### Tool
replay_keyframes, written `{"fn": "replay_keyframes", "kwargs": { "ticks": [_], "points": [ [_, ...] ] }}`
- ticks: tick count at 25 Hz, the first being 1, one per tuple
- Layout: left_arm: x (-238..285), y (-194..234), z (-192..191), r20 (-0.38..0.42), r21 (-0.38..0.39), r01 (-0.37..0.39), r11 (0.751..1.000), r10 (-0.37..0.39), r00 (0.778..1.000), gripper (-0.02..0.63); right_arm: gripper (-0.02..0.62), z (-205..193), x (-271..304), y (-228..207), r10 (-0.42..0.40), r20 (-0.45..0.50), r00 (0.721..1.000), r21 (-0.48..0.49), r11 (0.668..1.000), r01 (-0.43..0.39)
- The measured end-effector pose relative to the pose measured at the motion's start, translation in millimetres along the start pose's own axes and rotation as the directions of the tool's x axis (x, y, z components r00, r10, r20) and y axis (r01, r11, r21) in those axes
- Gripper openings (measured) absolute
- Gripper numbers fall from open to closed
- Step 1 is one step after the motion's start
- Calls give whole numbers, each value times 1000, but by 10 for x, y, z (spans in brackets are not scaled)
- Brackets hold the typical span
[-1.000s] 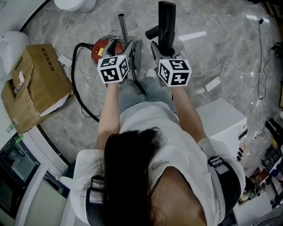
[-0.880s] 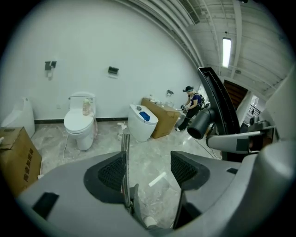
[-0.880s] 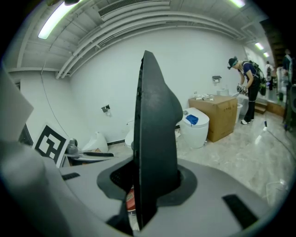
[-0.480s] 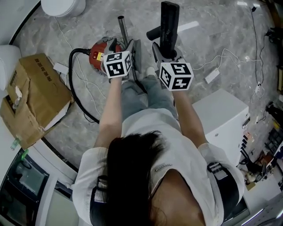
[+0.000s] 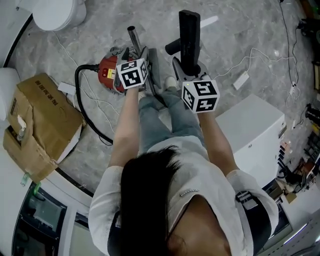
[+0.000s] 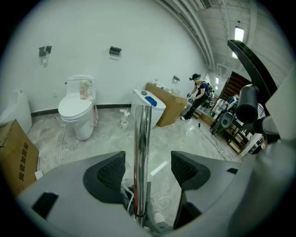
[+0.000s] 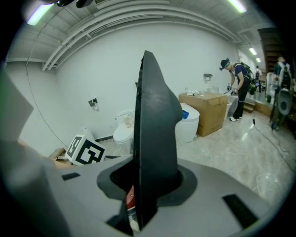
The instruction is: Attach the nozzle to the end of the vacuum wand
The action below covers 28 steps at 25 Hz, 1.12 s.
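The chrome vacuum wand (image 5: pixel 134 38) rises from the red vacuum (image 5: pixel 107 70) on the floor. In the left gripper view the wand (image 6: pixel 141 139) stands upright between the jaws of my left gripper (image 6: pixel 148 164), which is open; neither pad touches the tube. My left gripper (image 5: pixel 139 54) sits just right of the vacuum in the head view. My right gripper (image 5: pixel 188 66) is shut on the black nozzle (image 5: pixel 189 35), which sticks up and away from it. In the right gripper view the nozzle (image 7: pixel 155 134) fills the middle, clamped in my right gripper (image 7: pixel 148 185).
A black hose (image 5: pixel 82 102) loops from the vacuum across the marble floor. A cardboard box (image 5: pixel 40 125) lies at the left, a toilet (image 5: pixel 55 11) at the top left, a white box (image 5: pixel 250 130) at the right. White cables (image 5: pixel 260 62) trail across the floor.
My left gripper has dropped down and forward, so the wand now stands between its jaws. The right gripper with the nozzle has sunk slightly.
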<state>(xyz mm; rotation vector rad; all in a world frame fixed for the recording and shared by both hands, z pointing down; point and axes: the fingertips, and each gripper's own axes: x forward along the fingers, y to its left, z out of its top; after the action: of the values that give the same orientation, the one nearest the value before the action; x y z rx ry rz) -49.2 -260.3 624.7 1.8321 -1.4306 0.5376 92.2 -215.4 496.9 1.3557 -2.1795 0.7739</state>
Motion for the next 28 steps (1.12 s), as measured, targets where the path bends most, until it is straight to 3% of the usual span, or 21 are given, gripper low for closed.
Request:
{"fn": "replay_keyframes", "kwargs": {
  "ticks": [10, 28],
  "points": [
    [501, 113, 23, -25, 24, -7, 1000, 8, 1000, 298, 124, -110, 210, -71, -12, -13, 1000, 39, 999, 13],
    [956, 251, 75, 12, 49, 34, 998, -35, 999, 298, 124, -220, 424, -156, -11, -9, 1000, 34, 999, 11]
  ]
}}
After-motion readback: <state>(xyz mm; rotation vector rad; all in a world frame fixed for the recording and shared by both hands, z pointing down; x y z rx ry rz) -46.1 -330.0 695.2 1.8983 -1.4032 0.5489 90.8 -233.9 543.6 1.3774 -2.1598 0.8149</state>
